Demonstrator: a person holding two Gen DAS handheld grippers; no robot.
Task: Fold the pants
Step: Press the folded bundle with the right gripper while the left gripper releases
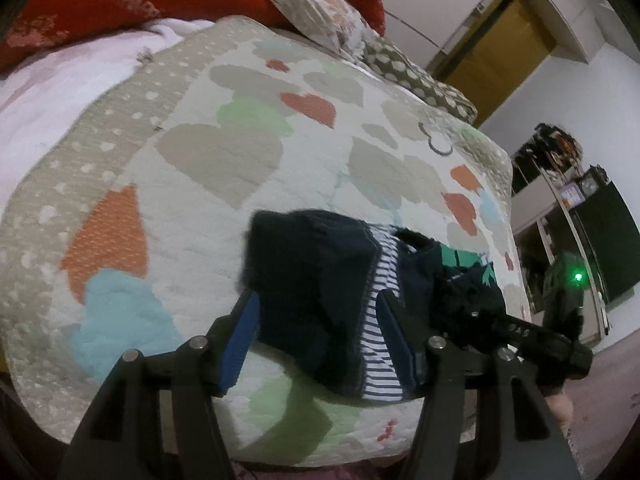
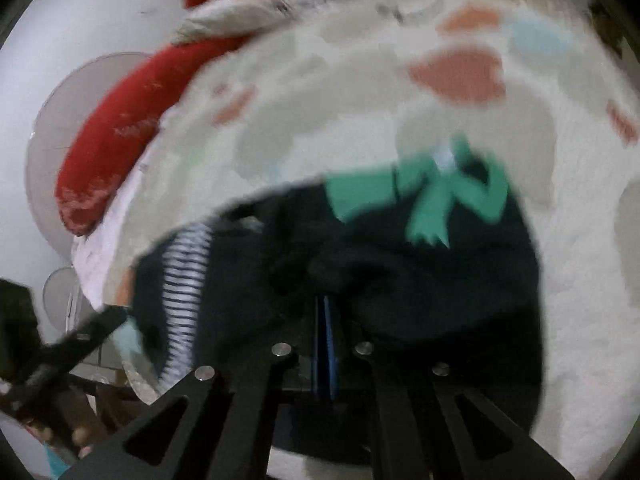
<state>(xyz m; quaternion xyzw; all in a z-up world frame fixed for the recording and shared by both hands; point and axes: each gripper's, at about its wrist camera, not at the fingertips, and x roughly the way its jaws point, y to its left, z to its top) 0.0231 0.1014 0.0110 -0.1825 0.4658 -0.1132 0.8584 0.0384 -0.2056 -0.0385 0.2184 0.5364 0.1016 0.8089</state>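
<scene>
The dark pants (image 1: 316, 280) are seen bunched on the heart-patterned quilt (image 1: 224, 152) of the bed, near its edge, with a striped inner waistband turned outward and a green print on one side. The left claw (image 1: 316, 340) is held about halfway open, its blue pads either side of the dark cloth; whether they press on it cannot be told. The right claw (image 2: 326, 344) is closed, its pads brought together at the blurred dark fabric; whether cloth is pinched cannot be told. A red pillow (image 1: 132, 0) is seen at the head of the bed.
</scene>
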